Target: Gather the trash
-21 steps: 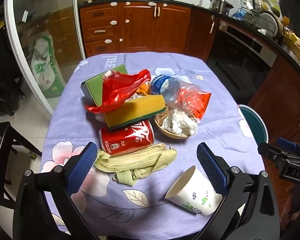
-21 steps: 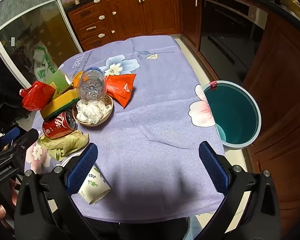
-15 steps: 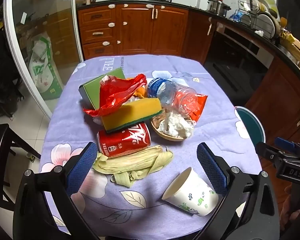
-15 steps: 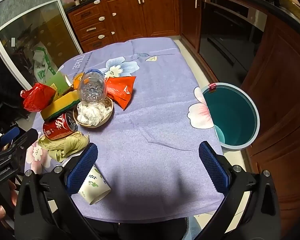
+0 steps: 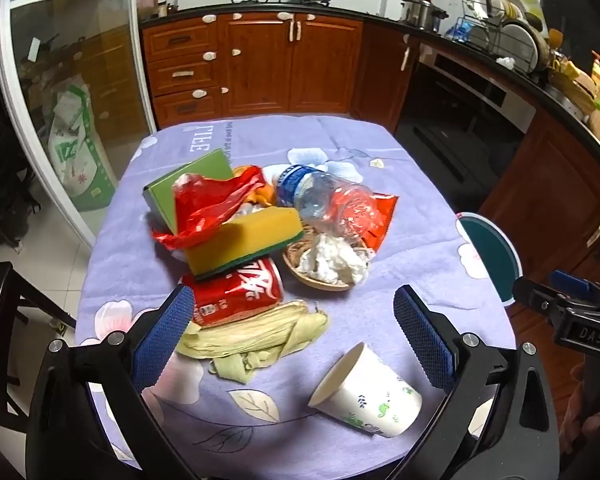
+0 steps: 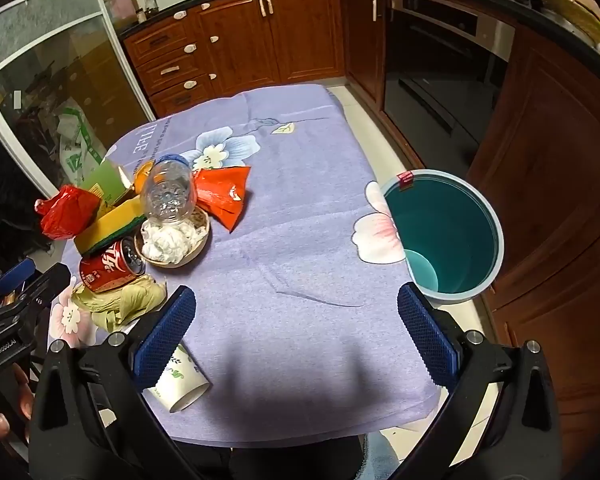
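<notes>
In a kitchen with red-brown cabinets, a desk (image 6: 300,240) under a lilac flowered cloth carries all the trash in a heap: paper cup (image 5: 368,394) on its side nearest, corn husks (image 5: 256,336), red can (image 5: 236,292), sponge (image 5: 246,240), red bag (image 5: 208,204), clear bottle (image 5: 324,200) and a bowl of tissue (image 5: 328,264). The teal bin (image 6: 444,236) beside the desk looks empty, so I judge nothing collected yet. Left gripper (image 5: 296,340) and right gripper (image 6: 296,332) both hold their fingers wide and empty; since the earlier frames the left view has drawn back slightly, the pile sitting farther off.
</notes>
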{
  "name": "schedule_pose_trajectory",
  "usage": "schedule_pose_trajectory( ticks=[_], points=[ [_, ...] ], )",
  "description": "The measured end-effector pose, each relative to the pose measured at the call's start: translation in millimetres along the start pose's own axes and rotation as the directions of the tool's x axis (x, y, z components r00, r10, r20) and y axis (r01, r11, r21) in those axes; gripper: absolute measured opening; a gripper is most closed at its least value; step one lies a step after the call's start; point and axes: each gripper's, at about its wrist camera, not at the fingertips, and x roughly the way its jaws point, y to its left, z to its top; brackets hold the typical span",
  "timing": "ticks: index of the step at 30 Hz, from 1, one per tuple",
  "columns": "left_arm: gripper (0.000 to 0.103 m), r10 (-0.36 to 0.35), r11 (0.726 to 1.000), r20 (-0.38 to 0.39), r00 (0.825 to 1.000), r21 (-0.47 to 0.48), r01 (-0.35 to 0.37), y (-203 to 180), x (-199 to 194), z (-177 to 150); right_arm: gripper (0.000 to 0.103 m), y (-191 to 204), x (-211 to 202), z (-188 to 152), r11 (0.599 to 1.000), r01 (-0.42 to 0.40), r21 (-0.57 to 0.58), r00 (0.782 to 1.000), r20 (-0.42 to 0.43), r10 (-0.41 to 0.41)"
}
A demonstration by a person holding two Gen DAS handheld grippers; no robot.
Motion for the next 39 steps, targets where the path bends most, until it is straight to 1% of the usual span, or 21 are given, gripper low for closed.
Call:
schedule_pose_trajectory(
  ticks=[6, 13, 18, 27, 39],
  points=[
    [0.099, 0.000, 1.000, 0.008, 1.000, 0.028, 0.000, -13, 3, 3, 0.097, -11, 3, 1, 1.000, 0.004, 0.019, 1.000, -0.009, -0.004],
    [0.099, 0.016, 0.999, -0.010, 1.000, 0.049, -0.016, -28, 15, 5, 0.097, -25, 10, 2, 0.999, 0.005, 0.046, 1.000, -0.019, -0.004],
    [0.099, 0.027, 0.998, -0.027, 0.999, 0.062, -0.025, -31, 20, 5, 0.097, -28, 15, 0, 0.999, 0.005, 0.051, 1.000, -0.031, -0.004],
    [0.099, 0.040, 0.996, -0.022, 0.999, 0.078, -0.038, -33, 20, 4, 0.097, -30, 21, -1, 0.998, 0.004, 0.059, 0.999, -0.038, -0.002],
    [0.099, 0.038, 0.996, -0.021, 0.999, 0.081, -0.036, -34, 22, 2, 0.097, -32, 26, -3, 0.998, 0.008, 0.068, 0.999, -0.053, -0.004]
  ],
)
